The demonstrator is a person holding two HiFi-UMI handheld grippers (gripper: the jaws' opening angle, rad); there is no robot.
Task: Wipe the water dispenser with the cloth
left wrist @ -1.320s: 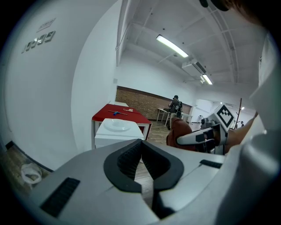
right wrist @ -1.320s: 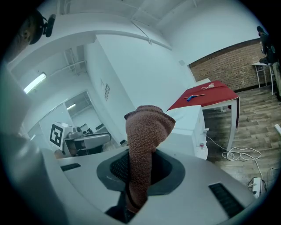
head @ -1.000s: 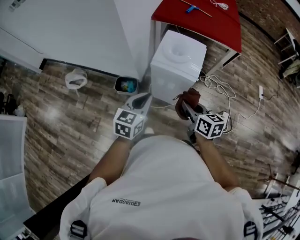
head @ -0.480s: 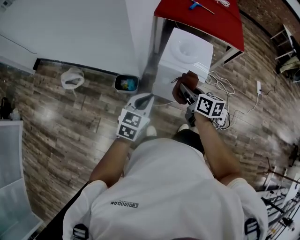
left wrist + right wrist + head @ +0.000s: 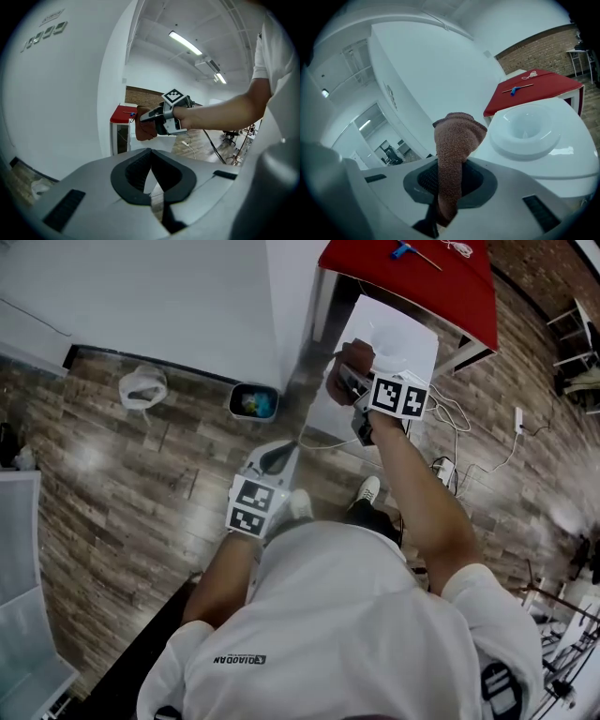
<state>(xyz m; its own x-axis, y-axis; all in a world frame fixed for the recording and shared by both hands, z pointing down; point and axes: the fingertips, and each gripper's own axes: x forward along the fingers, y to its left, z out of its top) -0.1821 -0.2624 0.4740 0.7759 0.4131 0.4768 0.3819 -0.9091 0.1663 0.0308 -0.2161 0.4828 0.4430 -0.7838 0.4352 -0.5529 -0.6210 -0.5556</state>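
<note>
right gripper (image 5: 349,381) was clamped on the brown cloth (image 5: 456,140), reached out over the white water dispenser (image 5: 412,338). left gripper (image 5: 150,180) hung low by the person's side, jaws closed together on nothing, well apart from the dispenser.

judged step: getting the cloth down onto the top to start wiping. to do it well, tilt the gripper so the loose bunch lands flat rather than the jaw tips, keep the clamp tight so the cloth doesn't drag out, and sweep round the raised bottle well (image 5: 525,129), then the sides. the left gripper could steady the body if it rocked.

cloth sat pinched between the right pads (image 5: 423,180), a narrow strip running through them and a fat folded bunch sticking out past the tips. the bunch was over the near left edge of the dispenser top; couldn't tell if it touched. dispenser stood on the wood floor just beside the red table (image 5: 412,277).
</note>
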